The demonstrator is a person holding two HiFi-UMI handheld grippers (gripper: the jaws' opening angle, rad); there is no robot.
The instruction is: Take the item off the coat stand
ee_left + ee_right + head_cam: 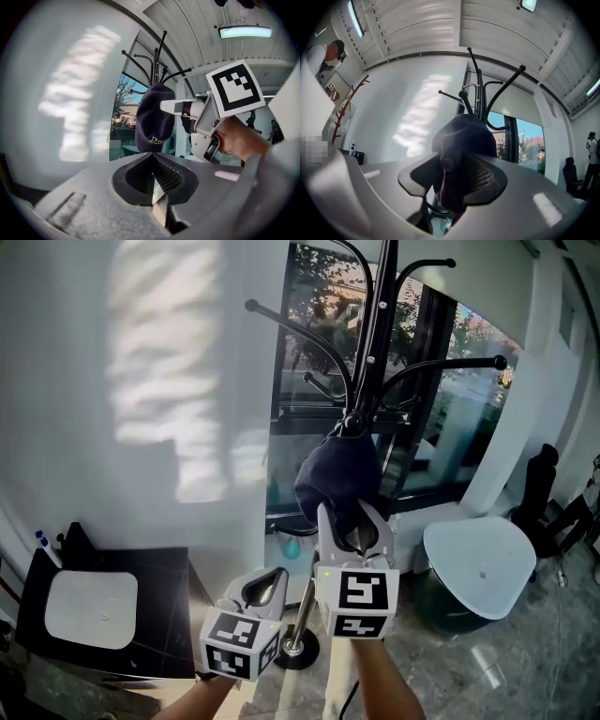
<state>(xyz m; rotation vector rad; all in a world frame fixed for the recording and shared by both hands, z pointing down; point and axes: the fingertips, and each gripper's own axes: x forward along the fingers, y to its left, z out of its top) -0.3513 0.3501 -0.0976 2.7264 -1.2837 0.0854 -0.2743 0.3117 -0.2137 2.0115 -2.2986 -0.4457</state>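
Cap [337, 474] hangs on coat stand [375, 324]; right gripper [353, 526] jaws apart around it, left gripper [266, 588] jaws together, empty.

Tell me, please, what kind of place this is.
Probably an office or studio room rather than a home: a black coat stand holding a dark cap stands by a tall window, under a slatted white ceiling with a strip light.

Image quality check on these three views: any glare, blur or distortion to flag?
Head view: sunlight patch on the wall, cap nearly black, no detail. Left gripper view: heavy fisheye with dark corners, ceiling lamp blown out. Right gripper view: same fisheye, cap close up and soft.
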